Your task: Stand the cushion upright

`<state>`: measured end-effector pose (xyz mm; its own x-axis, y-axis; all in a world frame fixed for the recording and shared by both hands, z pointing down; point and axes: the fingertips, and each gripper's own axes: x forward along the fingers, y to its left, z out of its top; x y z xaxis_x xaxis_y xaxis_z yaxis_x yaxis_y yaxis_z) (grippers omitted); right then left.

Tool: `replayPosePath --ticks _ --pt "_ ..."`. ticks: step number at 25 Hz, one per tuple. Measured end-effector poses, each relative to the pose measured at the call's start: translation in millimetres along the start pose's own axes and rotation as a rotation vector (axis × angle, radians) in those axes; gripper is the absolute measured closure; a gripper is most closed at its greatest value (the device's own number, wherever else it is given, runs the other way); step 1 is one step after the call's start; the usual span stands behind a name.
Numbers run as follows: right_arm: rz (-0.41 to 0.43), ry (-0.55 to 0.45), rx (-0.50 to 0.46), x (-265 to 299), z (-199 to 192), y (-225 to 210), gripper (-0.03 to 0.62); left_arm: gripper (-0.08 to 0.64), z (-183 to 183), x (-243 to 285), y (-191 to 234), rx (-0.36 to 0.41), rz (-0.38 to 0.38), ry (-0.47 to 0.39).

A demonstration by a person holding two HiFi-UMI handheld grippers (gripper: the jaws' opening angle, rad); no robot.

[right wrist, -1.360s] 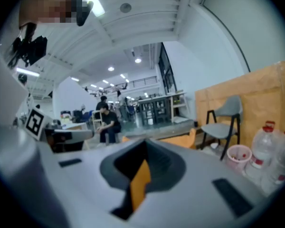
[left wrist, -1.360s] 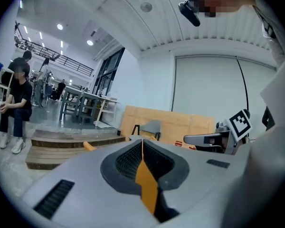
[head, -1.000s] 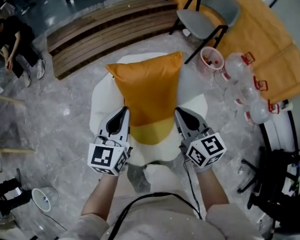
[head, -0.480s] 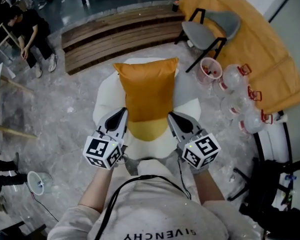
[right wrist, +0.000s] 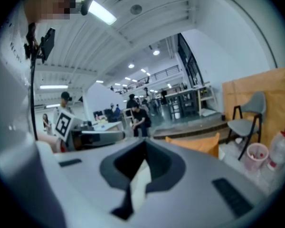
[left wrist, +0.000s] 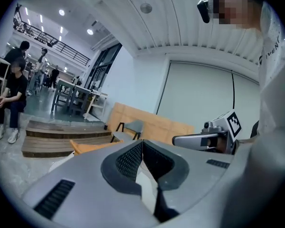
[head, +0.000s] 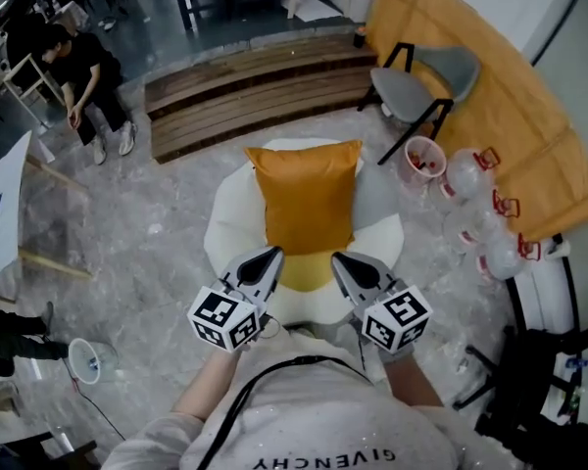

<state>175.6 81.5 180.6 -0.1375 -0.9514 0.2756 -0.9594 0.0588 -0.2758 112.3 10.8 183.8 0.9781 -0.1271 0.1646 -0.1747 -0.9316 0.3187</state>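
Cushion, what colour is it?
The cushion is orange, turning paler yellow at its near end. The head view shows it best.

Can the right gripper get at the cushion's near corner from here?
Probably yes: the right gripper sits close beside the cushion's near end with nothing between them, though its fingers are shut and must open first.

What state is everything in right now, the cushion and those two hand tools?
Orange fabric cushion: far end on the white round seat, near end held by both tools.
Left tool: shut on the cushion's pale near edge.
Right tool: shut on the same edge.
Grey chair: upright, empty.
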Motion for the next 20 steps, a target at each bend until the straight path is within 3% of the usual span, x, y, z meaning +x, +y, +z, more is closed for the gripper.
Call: replayPosePath --ticks 8,13,20 --pt "-0.016 0.012 0.013 15.5 11.1 16.7 0.575 0.531 -1.2 3.8 7.2 -0.062 -0.038 -0.002" --pt "-0.060 0.045 -0.002 5.0 4.3 16.7 0.575 0.531 -6.5 -0.5 1.6 -0.052 -0.082 0.027" --pt "-0.093 0.065 0.035 -0.6 -17.9 27.9 0.575 0.531 -28.8 -23.9 18.3 -0.124 -0.047 0.068"
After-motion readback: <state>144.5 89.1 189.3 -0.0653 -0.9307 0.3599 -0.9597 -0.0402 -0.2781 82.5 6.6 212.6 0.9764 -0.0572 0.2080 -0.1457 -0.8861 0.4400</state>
